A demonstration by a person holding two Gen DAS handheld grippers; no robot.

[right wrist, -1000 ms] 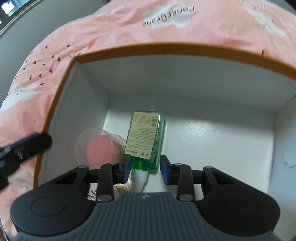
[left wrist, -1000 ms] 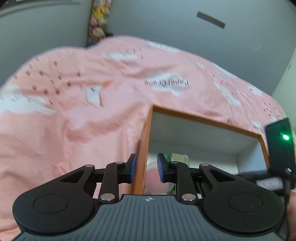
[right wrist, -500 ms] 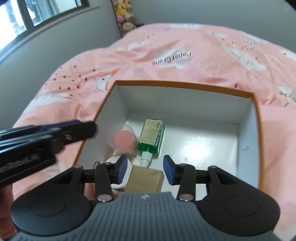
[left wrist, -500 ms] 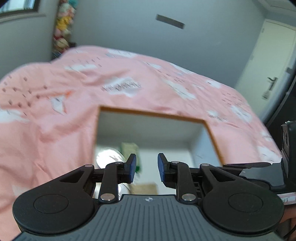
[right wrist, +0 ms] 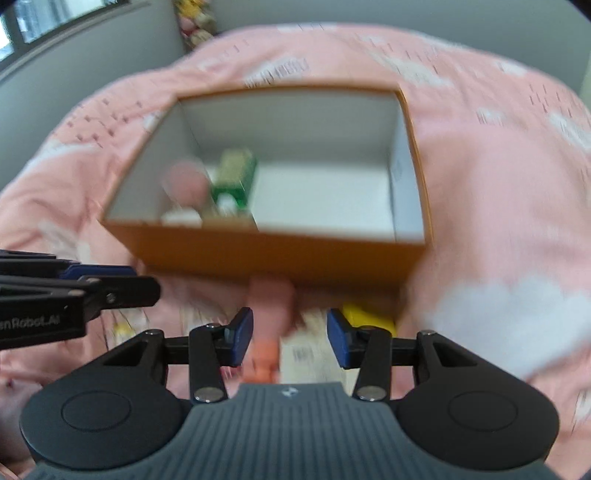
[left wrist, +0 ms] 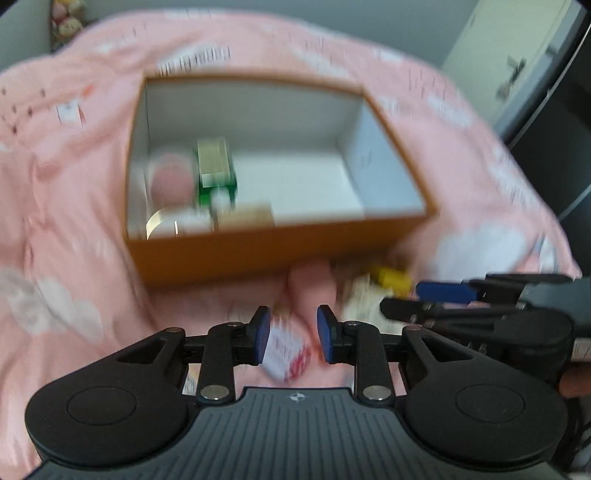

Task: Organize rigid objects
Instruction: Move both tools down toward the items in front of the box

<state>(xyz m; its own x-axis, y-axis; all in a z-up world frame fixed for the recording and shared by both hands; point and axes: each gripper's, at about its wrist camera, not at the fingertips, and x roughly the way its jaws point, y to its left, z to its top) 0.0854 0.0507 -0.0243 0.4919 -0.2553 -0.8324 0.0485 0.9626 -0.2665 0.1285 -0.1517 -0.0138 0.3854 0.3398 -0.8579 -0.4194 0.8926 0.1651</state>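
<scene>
Black-framed with blue pads, the left gripper (left wrist: pixel 291 338) hangs low over the pink bedspread (left wrist: pixel 66 258), its jaws apart and holding nothing; a small white item with red print (left wrist: pixel 286 350) lies blurred on the cloth between them. The right gripper (right wrist: pixel 290 339) is level with it on the other side, jaws also apart and empty, above a pink tube-like thing (right wrist: pixel 271 306) and a white printed packet (right wrist: pixel 310 354). Each gripper shows at the edge of the other's view.

Just ahead of both sits the orange cardboard box (left wrist: pixel 277 247), white inside. In its left part lie a green bottle (left wrist: pixel 216 173) with a pale label, a clear cup with a pink ball (left wrist: pixel 171 181), a brown carton (left wrist: pixel 245 218) and something white against the near wall. A yellow object (left wrist: pixel 391 278) lies on the bedspread just outside the box's near wall. Plush toys (right wrist: pixel 194 22) stand in the far corner, and a white door (left wrist: pixel 517 55) at right.

Blur leaves the labels unreadable; "enRobot.AI" shows on the left gripper's body in the right wrist view.
</scene>
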